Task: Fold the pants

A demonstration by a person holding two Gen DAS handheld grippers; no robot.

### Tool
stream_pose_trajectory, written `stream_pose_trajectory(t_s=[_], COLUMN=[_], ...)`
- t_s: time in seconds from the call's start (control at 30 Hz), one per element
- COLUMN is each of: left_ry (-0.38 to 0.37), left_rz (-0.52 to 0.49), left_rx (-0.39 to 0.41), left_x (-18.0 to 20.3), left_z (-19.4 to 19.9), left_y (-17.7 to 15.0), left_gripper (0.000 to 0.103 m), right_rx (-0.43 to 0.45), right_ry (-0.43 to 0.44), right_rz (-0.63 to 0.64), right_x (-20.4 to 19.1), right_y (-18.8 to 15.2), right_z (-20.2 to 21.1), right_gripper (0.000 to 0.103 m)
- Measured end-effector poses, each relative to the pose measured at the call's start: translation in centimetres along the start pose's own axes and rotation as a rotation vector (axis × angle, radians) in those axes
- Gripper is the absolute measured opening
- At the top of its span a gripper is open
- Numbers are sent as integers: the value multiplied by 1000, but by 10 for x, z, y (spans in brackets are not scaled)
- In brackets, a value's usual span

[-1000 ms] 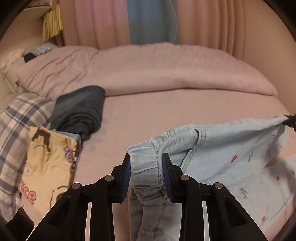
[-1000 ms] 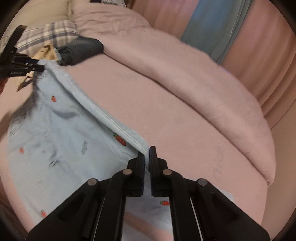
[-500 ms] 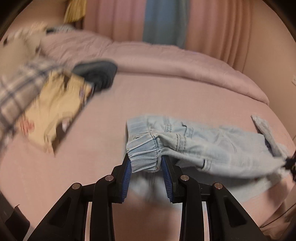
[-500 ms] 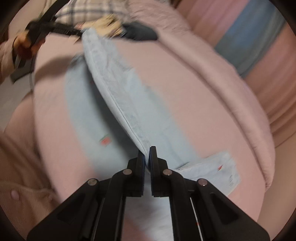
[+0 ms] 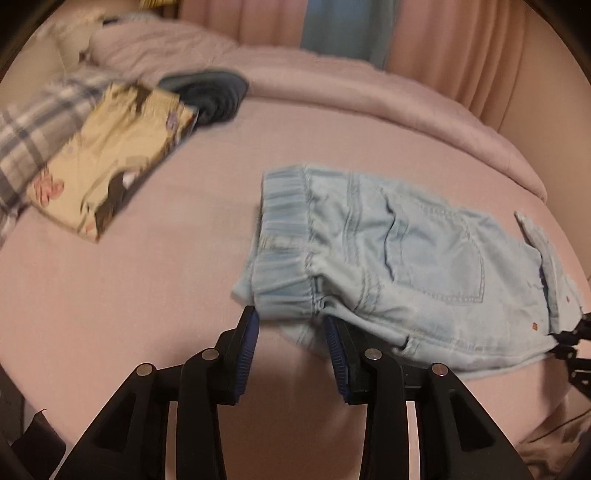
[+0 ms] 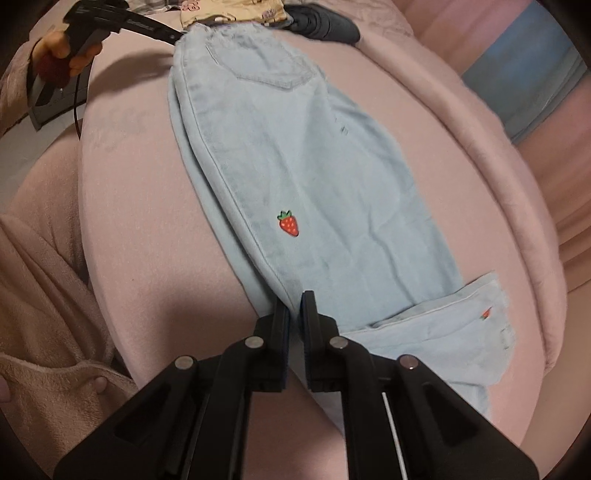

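Note:
Light blue denim pants [image 5: 406, 258] lie flat on the pink bed sheet [image 5: 147, 295], folded lengthwise with a back pocket facing up. My left gripper [image 5: 290, 314] holds the elastic waistband's near corner at its very tips, and its jaws are opening. In the right wrist view the pants [image 6: 314, 166] stretch away, a strawberry patch [image 6: 289, 224] on the leg. My right gripper [image 6: 295, 301] is shut on the leg's folded edge near the hem, its jaws starting to open. A hand holds the left gripper [image 6: 147, 26] at the far waistband. The right gripper [image 5: 569, 339] shows at the hem end.
A yellow printed garment [image 5: 110, 155], a plaid cloth [image 5: 22, 129] and folded dark jeans [image 5: 210, 92] lie at the bed's far left. A rolled pink duvet [image 5: 369, 85] runs along the back, curtains behind it. The person's beige fleece sleeve [image 6: 44, 314] is at the near left.
Both grippers came down toward the bed. The pants, which hung stretched between them, now lie flat on the sheet. The waistband has slid from deep between the left pads out to their tips.

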State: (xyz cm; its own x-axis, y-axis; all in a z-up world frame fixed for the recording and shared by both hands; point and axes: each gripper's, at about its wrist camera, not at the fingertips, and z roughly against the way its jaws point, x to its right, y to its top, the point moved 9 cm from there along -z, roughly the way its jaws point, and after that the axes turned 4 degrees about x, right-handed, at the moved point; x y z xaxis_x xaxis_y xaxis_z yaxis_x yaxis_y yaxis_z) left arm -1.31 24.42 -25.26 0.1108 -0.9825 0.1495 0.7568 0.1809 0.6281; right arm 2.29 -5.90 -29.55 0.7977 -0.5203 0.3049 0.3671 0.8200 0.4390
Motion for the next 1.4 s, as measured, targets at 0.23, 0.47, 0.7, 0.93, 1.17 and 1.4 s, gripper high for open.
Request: stream_pose_trajectory(t_s=[0.23,0.47,0.7,0.93,1.17,1.4], left_ry=[11,-163,-84,-106,-236,-449], left_rz=[10,-122,-350,-351,-328,-344], left_rx=[45,107,-128,-124,-100,-144], left_x=[-7,90,165,167,201,290], left_z=[48,49,-37,-21,-2,-11], left_y=[6,34,-23,-21,-7,-12], left_gripper=[49,53,55,61,61,61], right_rx=[24,139,37,64,133,-98], right_ry=[129,109,70,154,24,-13], right_rz=[-142,-346,-426,-524,-885,-1128], right_x=[13,55,49,62,181,256], right_y=[5,36,8,0,-17,-43], right_z=[17,23,-31,-11,18,-42], right_gripper=[33,36,37,39,53,53])
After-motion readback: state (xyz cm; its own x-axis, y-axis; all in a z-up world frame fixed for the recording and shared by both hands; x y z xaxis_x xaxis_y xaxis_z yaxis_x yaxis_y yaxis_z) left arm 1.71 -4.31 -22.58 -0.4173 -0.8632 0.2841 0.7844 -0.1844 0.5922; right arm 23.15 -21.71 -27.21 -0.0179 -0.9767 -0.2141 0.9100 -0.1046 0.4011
